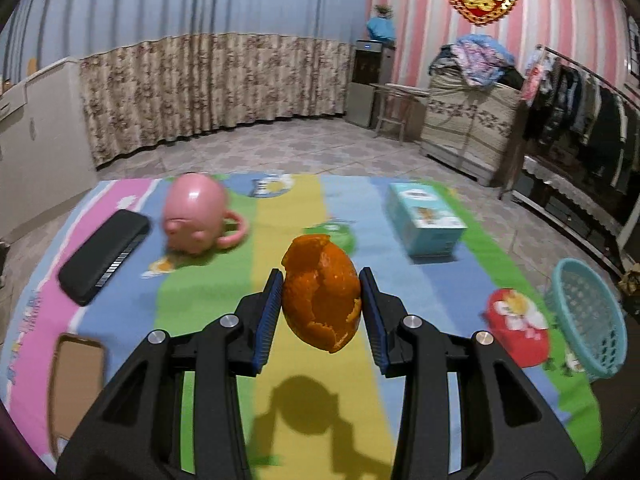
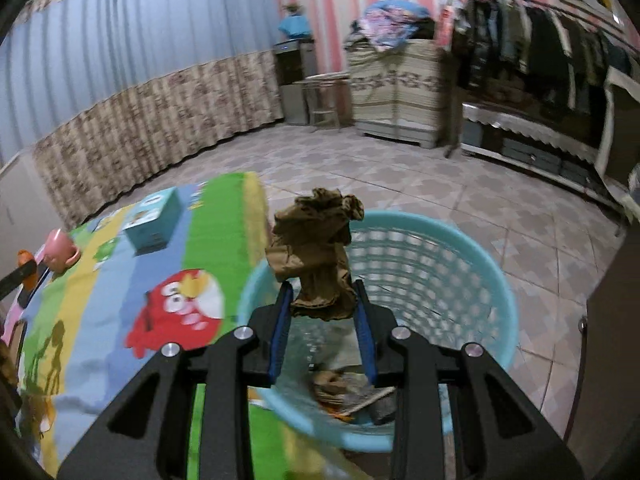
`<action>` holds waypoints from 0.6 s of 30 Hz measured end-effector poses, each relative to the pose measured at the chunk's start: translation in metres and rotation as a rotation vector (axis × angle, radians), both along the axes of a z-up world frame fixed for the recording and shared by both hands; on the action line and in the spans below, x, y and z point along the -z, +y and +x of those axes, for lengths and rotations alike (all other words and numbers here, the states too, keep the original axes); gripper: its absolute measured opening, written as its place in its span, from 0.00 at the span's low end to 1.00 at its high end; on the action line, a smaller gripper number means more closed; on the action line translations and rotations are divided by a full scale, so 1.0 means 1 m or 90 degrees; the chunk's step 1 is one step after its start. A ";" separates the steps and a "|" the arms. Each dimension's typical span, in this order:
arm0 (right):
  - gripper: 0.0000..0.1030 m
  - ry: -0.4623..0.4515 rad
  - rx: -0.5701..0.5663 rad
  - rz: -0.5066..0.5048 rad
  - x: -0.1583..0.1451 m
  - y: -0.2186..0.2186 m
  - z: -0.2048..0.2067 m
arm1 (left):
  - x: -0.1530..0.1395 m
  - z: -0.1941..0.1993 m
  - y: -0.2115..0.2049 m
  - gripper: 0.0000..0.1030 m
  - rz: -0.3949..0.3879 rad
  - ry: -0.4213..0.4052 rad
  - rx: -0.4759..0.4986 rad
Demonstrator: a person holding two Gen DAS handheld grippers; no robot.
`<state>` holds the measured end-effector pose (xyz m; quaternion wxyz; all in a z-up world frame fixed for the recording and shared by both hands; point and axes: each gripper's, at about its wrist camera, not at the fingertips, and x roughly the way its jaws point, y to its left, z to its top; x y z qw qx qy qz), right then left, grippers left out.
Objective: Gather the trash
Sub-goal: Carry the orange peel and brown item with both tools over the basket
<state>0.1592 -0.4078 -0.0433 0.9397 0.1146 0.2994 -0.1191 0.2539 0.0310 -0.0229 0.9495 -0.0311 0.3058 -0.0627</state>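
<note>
On the left of the colourful mat (image 1: 208,292) lay a black case (image 1: 102,254) and a pink mug (image 1: 198,214), neither of them trash; a careless sweep on a later pass could have knocked the mug, which looked tipped on its side already. At the middle, the left gripper (image 1: 322,306) held an orange peel (image 1: 322,300) clear above the mat, its jaws closed on the peel's two sides; the peel was a thin, curved shell, torn at the edges, so I judged it could buckle or slide out of the blue pads (image 1: 266,316) if carried quickly, and would then drop back on the mat short of the basket (image 1: 588,320). The tissue box (image 1: 424,218) stood between peel and basket and might have been clipped on the way across. Furthest right, the right gripper (image 2: 322,320) gripped a crumpled brown paper wad (image 2: 316,256), jaws closed on its lower end, just above the basket's near rim; trash already lay at the bottom. Released there, the wad could have struck the rim and fallen outside; the light basket, standing at the mat's edge, might also have tipped if bumped.
</note>
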 end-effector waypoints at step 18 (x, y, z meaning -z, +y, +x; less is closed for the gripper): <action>0.30 -0.029 0.060 0.048 0.009 -0.060 -0.009 | -0.007 -0.014 -0.184 0.37 0.004 -0.012 0.177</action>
